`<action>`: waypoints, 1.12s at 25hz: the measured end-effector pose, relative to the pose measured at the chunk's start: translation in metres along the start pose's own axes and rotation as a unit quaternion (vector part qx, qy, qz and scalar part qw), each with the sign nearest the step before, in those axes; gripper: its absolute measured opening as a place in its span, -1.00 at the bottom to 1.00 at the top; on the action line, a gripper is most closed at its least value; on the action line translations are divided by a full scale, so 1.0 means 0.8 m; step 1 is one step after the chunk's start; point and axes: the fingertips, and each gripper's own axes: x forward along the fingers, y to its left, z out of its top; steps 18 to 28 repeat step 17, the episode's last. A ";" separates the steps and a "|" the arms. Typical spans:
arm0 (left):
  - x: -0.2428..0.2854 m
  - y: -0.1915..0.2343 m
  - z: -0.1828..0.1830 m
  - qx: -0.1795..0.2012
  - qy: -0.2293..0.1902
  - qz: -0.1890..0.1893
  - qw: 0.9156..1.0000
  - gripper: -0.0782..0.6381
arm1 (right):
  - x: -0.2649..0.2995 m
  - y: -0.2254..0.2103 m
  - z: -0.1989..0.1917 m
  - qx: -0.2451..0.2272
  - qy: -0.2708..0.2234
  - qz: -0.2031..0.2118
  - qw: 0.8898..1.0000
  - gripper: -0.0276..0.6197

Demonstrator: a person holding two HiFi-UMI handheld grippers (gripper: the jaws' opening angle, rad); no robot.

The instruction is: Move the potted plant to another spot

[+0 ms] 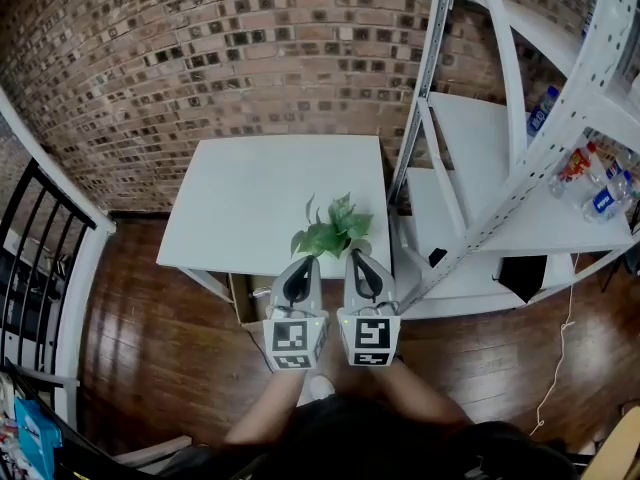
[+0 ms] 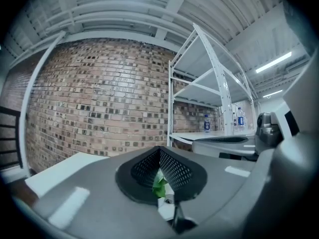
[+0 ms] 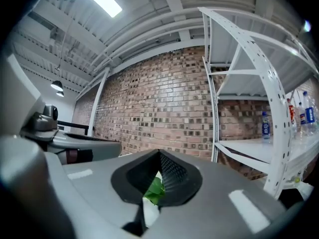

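The potted plant (image 1: 330, 233) shows its green leaves just past the tips of both grippers, over the front right corner of the white table (image 1: 250, 193). Its pot is hidden under the grippers in the head view. My left gripper (image 1: 304, 262) and right gripper (image 1: 354, 258) sit side by side and point level at it. In the left gripper view the jaws of the left gripper (image 2: 160, 153) meet, with a leaf (image 2: 159, 185) and a white bit of pot (image 2: 167, 210) in the gap. The right gripper (image 3: 160, 156) looks the same, closed over a leaf (image 3: 155, 190).
A white metal shelf rack (image 1: 470, 148) stands close to the table's right side, with water bottles (image 1: 590, 183) on a shelf. A brick wall runs behind. A black railing (image 1: 40, 258) is at the left. A cardboard box (image 1: 243, 303) sits under the table on the wooden floor.
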 end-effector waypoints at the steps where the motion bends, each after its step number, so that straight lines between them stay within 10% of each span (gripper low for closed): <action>1: -0.001 -0.001 0.001 0.000 -0.001 0.000 1.000 -0.73 | -0.001 0.002 0.000 0.001 0.000 0.002 1.000 -0.91; 28: -0.012 0.003 -0.005 -0.003 0.009 0.009 1.000 -0.74 | -0.008 0.015 -0.006 0.002 0.001 0.015 1.000 -0.91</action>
